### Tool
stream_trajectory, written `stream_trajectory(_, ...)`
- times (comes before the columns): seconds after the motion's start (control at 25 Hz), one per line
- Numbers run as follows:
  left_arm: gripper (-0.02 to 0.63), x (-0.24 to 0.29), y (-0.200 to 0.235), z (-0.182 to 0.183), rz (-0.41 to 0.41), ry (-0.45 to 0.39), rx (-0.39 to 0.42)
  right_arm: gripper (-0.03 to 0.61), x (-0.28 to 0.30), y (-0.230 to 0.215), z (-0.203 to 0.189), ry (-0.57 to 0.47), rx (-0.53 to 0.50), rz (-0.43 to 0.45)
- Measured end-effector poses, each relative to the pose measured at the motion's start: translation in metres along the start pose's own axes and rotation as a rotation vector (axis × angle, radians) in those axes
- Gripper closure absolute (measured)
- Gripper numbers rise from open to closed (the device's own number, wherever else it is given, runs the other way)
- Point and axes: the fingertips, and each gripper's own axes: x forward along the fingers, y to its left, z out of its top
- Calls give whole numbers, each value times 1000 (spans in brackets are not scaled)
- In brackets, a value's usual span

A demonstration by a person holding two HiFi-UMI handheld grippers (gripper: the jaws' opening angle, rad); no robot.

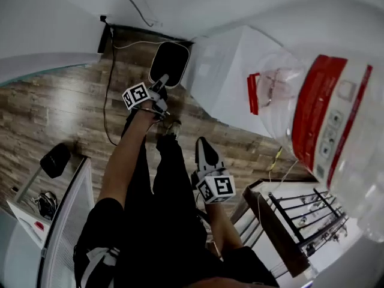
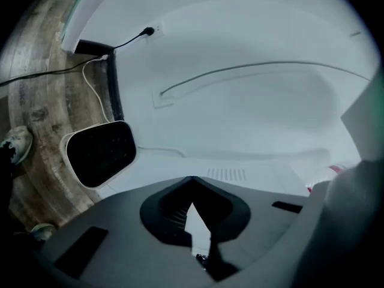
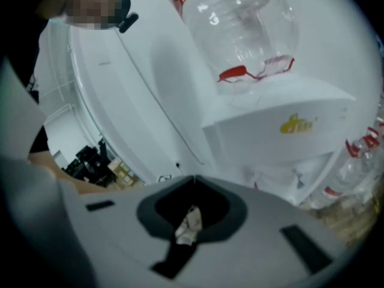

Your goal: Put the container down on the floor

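The container (image 1: 170, 62) is a white-rimmed tub with a dark inside. It stands on the wood floor beside the white water dispenser (image 1: 231, 71). In the left gripper view the container (image 2: 99, 153) lies low at the left, apart from the jaws. My left gripper (image 1: 162, 81) hangs above the container's near edge, and its jaws (image 2: 192, 180) meet at the tips with nothing held. My right gripper (image 1: 201, 143) is nearer to me, over my legs. Its jaws (image 3: 193, 179) also meet at the tips and hold nothing, facing the dispenser (image 3: 282, 125).
A large clear water bottle (image 1: 327, 113) with a red label sits upside down on the dispenser, also seen as the bottle (image 3: 240, 23). A black cable (image 1: 110, 95) trails across the floor to a wall socket. A dark wire rack (image 1: 303, 218) stands at the lower right.
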Motion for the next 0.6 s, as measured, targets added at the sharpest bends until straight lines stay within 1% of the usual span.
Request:
stream_trajectory(0.12, 583, -29, -46, -21, -32, 38, 104, 545, -19, 7, 21, -35, -16, 20)
stream_trajectory(0.28, 583, -72, -114, -53, -54, 82, 292, 545, -53, 15, 45, -83, -29, 39)
stream_trajectory(0.48, 583, -111, -189, -77, -90, 90, 483, 545, -81, 21, 69, -144, -47, 68)
stream_trajectory(0.6, 583, -132, -235, -78, -96, 77, 631, 545, -91, 28, 85, -194, -65, 96)
